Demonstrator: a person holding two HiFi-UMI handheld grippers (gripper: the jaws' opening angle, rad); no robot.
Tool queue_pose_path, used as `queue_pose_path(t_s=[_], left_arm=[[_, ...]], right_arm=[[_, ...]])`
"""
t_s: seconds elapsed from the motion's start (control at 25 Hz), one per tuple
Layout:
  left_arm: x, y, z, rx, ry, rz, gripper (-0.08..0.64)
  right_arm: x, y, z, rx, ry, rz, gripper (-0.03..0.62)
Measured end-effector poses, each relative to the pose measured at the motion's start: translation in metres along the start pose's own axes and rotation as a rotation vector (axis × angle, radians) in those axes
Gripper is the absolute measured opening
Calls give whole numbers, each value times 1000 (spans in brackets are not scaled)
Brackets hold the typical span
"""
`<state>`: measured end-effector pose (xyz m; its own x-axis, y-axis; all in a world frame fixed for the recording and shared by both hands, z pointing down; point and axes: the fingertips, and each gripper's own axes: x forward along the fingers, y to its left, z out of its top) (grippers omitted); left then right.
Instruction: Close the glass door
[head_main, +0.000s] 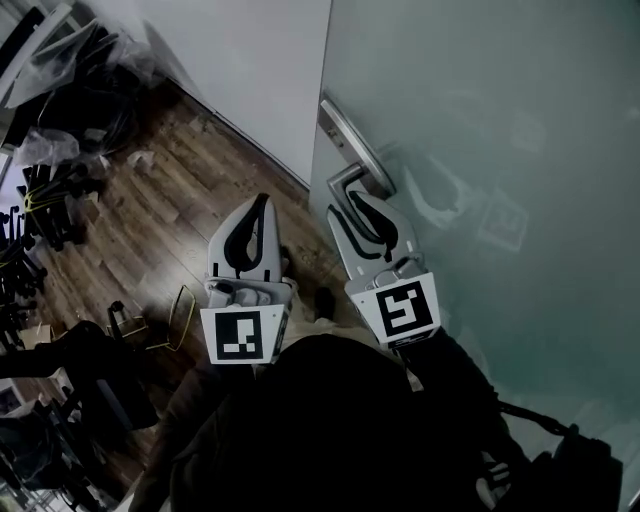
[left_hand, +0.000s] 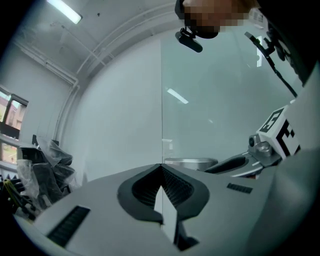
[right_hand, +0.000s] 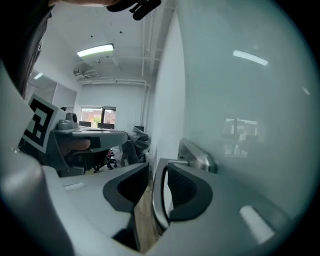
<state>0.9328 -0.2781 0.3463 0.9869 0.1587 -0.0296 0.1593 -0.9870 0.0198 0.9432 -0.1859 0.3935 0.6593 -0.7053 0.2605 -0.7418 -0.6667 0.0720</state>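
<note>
The frosted glass door (head_main: 480, 120) fills the right side of the head view, its free edge standing beside a white wall (head_main: 250, 60). A metal lever handle (head_main: 352, 143) sits near that edge and also shows as the handle (right_hand: 197, 155) and the handle (left_hand: 189, 162). My right gripper (head_main: 352, 195) points at the handle's lower end, very close to it; whether they touch I cannot tell. Its jaws (right_hand: 152, 162) are shut with nothing between them. My left gripper (head_main: 263, 198) hangs shut and empty left of the door edge, and its tips (left_hand: 161, 167) face that edge.
Dark wooden floor (head_main: 170, 200) lies below. Stacked chairs and plastic-wrapped clutter (head_main: 60, 130) crowd the far left. A yellow wire frame (head_main: 180, 315) stands on the floor near my left side. The person's dark clothing (head_main: 330, 420) covers the bottom of the head view.
</note>
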Motion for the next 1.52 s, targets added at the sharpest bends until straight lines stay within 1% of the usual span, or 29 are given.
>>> queue_pose_path(t_s=[0.04, 0.12, 0.16, 0.28, 0.48, 0.68, 0.96, 1.08, 1.24, 1.36, 1.52], left_arm=[[-4, -3, 1, 10, -4, -16, -3], [-14, -9, -6, 35, 23, -47, -3], [-18, -12, -11, 41, 38, -57, -3], [-14, -18, -15, 50, 51, -62, -3], [-15, -26, -4, 67, 36, -33, -3], [-45, -23, -2, 56, 50, 33, -3], [-102, 8, 2, 50, 31, 100, -3], [-120, 19, 3, 46, 41, 107, -3], [-153, 34, 8, 33, 33, 111, -3], [-181, 41, 15, 38, 37, 112, -5], [-221, 53, 21, 32, 41, 148, -3]], right_arm=[[-1, 4, -6, 2, 21, -14, 94], [-6, 10, -16, 1, 49, -34, 91], [-9, 11, -19, 7, 56, -33, 71], [-8, 6, -24, 49, 64, -15, 66], [-4, -1, -20, 53, 87, -11, 64], [-3, 10, -16, 61, 99, 5, 63], [-3, 54, -16, 59, 84, 48, 63], [-3, 71, -12, 48, 73, 75, 63], [-6, 105, -11, 39, 78, 126, 63], [-11, 132, -3, 10, 74, 159, 63], [-23, 168, 2, -36, 70, 219, 64]])
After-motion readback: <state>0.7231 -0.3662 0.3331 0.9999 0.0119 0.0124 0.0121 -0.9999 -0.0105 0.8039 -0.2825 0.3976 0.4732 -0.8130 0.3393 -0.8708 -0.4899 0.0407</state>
